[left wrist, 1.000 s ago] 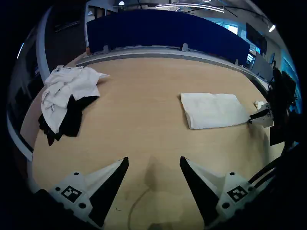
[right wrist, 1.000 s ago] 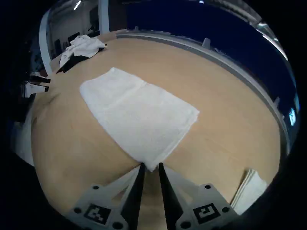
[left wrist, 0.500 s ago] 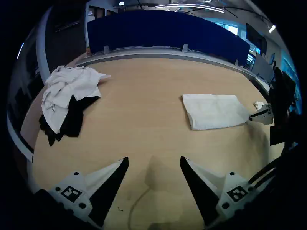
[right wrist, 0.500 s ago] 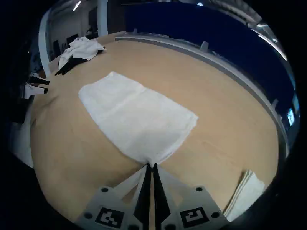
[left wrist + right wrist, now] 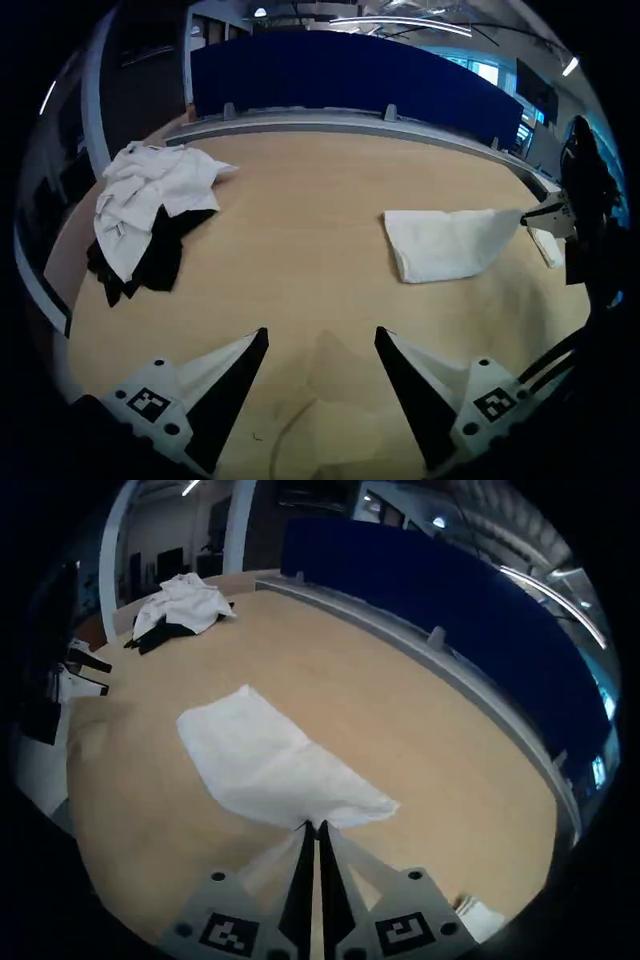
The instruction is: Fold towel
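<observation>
So the towel (image 5: 264,764) is out in the open on the wooden table (image 5: 304,200), folded into a longish rectangle. Most of it lies flat, and the corner nearest the right gripper (image 5: 314,826) is pulled up off the wood. In the right gripper view, that gripper's 2 fingers are pressed together with the towel corner caught between the tips, and the cloth fans out away from them toward the far left of the table. From the left gripper view you can see the same thing side-on: the corner rises into a little peak at the table's right side where the gripper has it.

The left gripper (image 5: 318,329) is nowhere near the towel. Its 2 fingers are spread wide with nothing between them, over bare tabletop at the near edge, well apart from the cloth.

Counting what else is on the table: 1 heap of clothes (image 5: 148,208) over at the far left corner, white fabric on top and black fabric poking out underneath. I can't tell how many separate pieces are in it. There's also 1 small folded white stack (image 5: 550,248) just beside the right gripper, close to the table's edge. I can't tell if it's cloth or paper. Along the back of the table runs 1 long blue divider (image 5: 352,76).
</observation>
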`<state>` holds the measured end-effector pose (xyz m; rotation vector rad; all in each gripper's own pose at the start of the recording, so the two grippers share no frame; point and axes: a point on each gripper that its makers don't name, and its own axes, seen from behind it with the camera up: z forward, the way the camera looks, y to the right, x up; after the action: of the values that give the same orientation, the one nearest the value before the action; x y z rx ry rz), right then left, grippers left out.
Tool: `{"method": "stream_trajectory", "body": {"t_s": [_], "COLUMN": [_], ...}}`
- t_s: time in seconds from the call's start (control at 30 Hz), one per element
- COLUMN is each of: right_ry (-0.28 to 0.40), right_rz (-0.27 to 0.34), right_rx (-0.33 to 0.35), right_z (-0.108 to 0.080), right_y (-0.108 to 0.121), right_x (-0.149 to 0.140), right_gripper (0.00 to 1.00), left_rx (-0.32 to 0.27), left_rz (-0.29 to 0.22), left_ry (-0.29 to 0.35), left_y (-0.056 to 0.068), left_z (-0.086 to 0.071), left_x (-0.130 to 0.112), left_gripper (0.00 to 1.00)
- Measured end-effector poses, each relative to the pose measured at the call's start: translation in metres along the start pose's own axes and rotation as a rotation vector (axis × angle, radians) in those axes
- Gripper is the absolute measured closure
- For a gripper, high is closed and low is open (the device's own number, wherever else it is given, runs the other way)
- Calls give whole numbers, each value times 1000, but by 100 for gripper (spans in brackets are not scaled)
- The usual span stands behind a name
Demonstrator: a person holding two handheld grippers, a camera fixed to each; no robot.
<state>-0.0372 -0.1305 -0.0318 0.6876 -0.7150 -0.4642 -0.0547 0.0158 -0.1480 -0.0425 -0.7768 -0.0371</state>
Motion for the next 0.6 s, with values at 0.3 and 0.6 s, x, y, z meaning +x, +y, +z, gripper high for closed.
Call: {"method": "stream_trajectory", "body": {"t_s": [0.3,0.6], "right_ry": [46,34], "right_rz": [-88,-135], "right_rx": [12,31], "right_z": [5,17], "right_y": [-11,-22], "right_x": [60,72], "right_gripper": [96,96], "left_rx": [-10,-10], "left_rz": [-42,-50], "left_ry": [20,32], "left_y": [-3,-8], "left_z": [-3,-10], "left_x": [5,6], "left_gripper": [1,1]}}
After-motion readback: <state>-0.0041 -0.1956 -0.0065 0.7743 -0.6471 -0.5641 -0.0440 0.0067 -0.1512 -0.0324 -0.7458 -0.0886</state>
